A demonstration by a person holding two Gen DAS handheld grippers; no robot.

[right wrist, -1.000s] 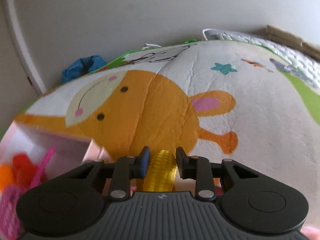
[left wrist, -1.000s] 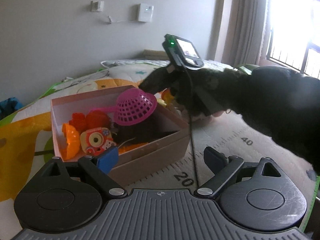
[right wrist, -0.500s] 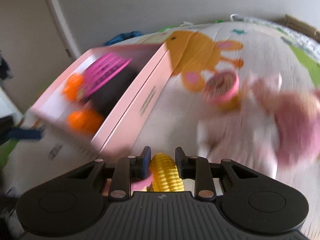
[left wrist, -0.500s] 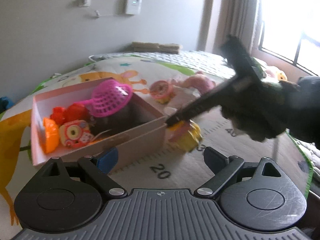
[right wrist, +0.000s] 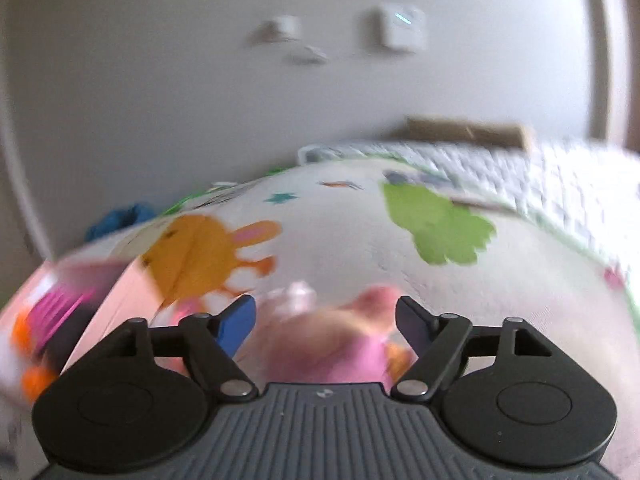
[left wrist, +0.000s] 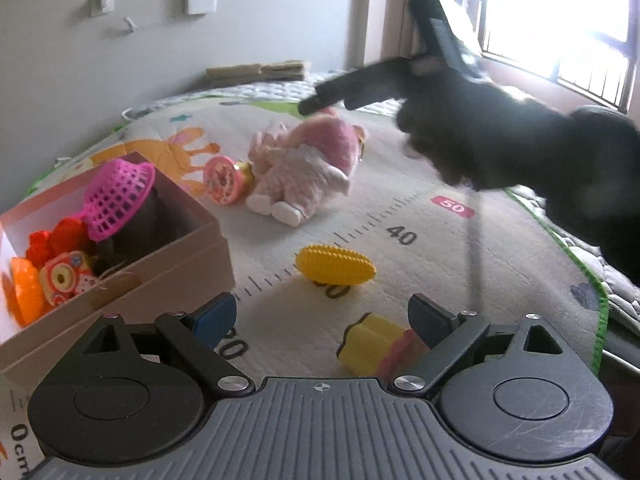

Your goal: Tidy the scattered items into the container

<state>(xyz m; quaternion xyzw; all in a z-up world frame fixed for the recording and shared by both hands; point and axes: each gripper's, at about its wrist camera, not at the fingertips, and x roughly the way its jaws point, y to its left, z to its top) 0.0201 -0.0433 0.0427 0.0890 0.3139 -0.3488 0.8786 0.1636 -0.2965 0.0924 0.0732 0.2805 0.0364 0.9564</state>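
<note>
The left gripper (left wrist: 320, 316) is spread wide with nothing pinched, held low over the play mat (left wrist: 420, 208) just beside the pink box (left wrist: 168, 276). A small yellow-and-pink block toy (left wrist: 372, 346) lies on the mat between its fingers, nearer the right one; whether that finger touches it I cannot tell. A little farther from the box than that block, the yellow toy corn (left wrist: 336, 269) lies on its side across the printed ruler marks, loose on the mat.

The box itself already holds a magenta mesh basket (left wrist: 120, 196) perched on something dark, plus red and orange pieces and a little toy camera (left wrist: 64, 282). Beyond the box's far corner sits a pink doughnut-shaped toy (left wrist: 221, 178), touching a pink plush animal (left wrist: 308, 172) that sprawls on the mat.

The right gripper (right wrist: 325, 322) has its jaws opening, nothing between the pads; its view is badly blurred. It hangs above the plush animal, well away from the box, carried by a dark-sleeved arm (left wrist: 520, 160) that reaches across the mat.
</note>
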